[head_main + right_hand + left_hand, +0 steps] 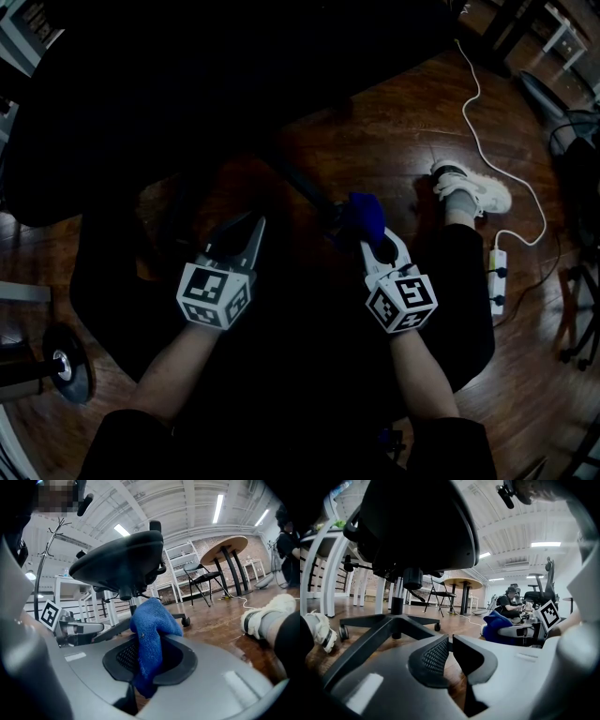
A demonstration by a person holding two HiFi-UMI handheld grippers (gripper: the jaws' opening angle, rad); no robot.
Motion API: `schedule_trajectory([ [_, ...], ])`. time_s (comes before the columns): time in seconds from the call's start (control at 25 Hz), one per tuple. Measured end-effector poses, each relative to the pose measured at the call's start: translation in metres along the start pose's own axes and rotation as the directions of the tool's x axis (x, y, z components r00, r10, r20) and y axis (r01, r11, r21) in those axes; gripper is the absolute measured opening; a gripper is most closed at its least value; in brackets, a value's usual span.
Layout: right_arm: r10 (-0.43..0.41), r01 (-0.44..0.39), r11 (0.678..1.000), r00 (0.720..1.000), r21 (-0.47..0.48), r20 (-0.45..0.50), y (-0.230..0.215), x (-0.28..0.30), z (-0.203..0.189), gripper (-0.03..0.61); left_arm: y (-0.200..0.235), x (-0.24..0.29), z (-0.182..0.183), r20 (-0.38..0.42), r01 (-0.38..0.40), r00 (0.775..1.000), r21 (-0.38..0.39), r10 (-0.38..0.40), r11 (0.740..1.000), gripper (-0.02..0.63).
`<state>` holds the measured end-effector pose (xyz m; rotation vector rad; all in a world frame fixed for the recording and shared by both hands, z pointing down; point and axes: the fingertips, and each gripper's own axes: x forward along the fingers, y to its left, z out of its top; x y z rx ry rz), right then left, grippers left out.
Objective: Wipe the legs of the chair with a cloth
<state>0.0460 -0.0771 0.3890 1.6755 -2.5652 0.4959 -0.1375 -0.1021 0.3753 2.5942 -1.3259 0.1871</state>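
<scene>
A dark wooden floor (403, 122) spreads under everything, glossy where the ceiling lights catch it. Over it stands the black office chair (417, 527), its seat a wide dark mass in the head view and seen from below in both gripper views. Its legs (370, 630) fan out low from the central column, each ending in a caster. Farther back in the room are a round table (463, 582) and a folding chair (440, 595). The person sits on the floor, one white shoe (478, 192) out to the right.

The left gripper (251, 225) is held level near the chair base with its jaws clenched together on nothing, pads almost meeting. The right gripper (367, 242) grasps the blue cloth (150, 634), which is pinched between the pads and bunches up above the jaws. In the head view the cloth sits at the outer end of one leg (305, 187), just beside it (whether it actually touches the leg cannot be made out in the dark).

A white power strip (497, 272) lies by the right knee, and a thin white cable (487, 112) snakes away from it across the boards
</scene>
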Motion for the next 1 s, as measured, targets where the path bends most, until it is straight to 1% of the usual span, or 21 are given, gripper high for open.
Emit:
schedule_trajectory([
  [0.16, -0.003, 0.002, 0.996, 1.000, -0.091, -0.006, 0.006, 0.001, 0.002, 0.072, 0.000, 0.001, 0.000, 0.002, 0.000, 1.000, 0.019, 0.000, 1.000, 0.029],
  [0.28, 0.007, -0.008, 0.992, 1.000, -0.124, -0.010, 0.012, 0.001, 0.001, 0.072, -0.001, 0.000, -0.001, -0.001, 0.002, 1.000, 0.021, -0.002, 1.000, 0.029],
  [1.0, 0.032, -0.036, 0.990, 0.999, -0.134, -0.034, 0.017, 0.001, -0.002, 0.072, 0.000, 0.000, -0.008, -0.026, -0.002, 1.000, 0.009, 0.002, 1.000, 0.029],
])
